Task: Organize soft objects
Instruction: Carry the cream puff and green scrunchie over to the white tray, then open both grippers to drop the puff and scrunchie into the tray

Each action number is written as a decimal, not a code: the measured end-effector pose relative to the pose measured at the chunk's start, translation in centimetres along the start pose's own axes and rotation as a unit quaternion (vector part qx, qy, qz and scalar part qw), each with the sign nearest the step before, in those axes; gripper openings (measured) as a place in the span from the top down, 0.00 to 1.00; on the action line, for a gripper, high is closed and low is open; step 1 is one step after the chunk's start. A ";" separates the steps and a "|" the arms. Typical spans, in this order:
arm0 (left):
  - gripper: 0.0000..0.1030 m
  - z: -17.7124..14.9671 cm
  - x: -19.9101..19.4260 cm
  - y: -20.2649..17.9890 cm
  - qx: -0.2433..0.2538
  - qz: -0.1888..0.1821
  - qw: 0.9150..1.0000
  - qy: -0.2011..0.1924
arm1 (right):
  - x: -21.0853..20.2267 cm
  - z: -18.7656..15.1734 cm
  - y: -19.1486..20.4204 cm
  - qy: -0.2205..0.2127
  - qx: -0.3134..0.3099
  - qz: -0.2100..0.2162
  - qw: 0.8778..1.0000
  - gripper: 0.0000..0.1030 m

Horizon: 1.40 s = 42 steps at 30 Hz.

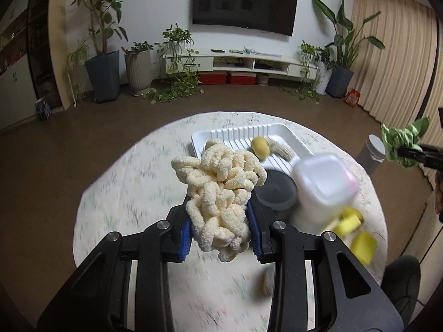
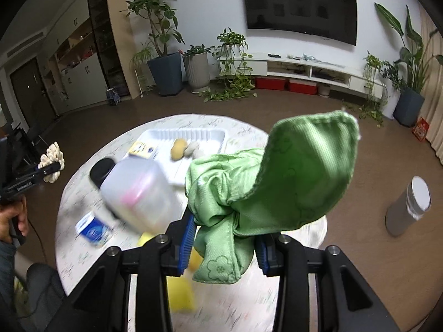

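Above a round, pale patterned table [image 1: 116, 193], a cream looped chenille bundle [image 1: 218, 191] is clamped in the left gripper [image 1: 223, 232], a green microfibre cloth [image 2: 265, 182] in the right gripper [image 2: 224, 249]; each should be lowered gently into the white ribbed tray [image 1: 279, 132].

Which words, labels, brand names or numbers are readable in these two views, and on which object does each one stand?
"Gen Robot AI", small and only roughly legible: on the side of the left gripper, right wrist view.
Blue and white package on the table: print too blurred to read.
Yellow and blue packet: print too blurred to read.
Red box on the floor: print too small to read.
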State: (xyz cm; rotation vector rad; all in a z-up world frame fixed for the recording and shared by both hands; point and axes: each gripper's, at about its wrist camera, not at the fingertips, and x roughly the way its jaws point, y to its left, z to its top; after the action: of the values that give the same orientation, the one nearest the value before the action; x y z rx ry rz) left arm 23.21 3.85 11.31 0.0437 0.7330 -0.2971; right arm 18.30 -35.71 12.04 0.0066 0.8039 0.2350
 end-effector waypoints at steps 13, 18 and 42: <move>0.70 8.4 14.0 0.2 0.054 -0.068 0.993 0.076 | 13.6 9.3 1.3 0.043 -0.068 0.047 0.996 0.61; 0.70 9.5 18.3 -0.7 0.080 -0.092 0.987 0.101 | 19.0 10.6 3.1 0.066 -0.106 0.077 0.989 0.61; 0.61 6.9 24.4 -2.8 0.126 -0.127 0.973 0.145 | 25.7 8.6 5.2 0.132 -0.169 0.243 0.946 0.55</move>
State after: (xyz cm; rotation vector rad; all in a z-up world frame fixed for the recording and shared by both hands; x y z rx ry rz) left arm 44.08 -5.96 0.35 0.2390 0.9892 -0.6371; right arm 40.56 -24.48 0.20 -0.1540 1.0122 0.8536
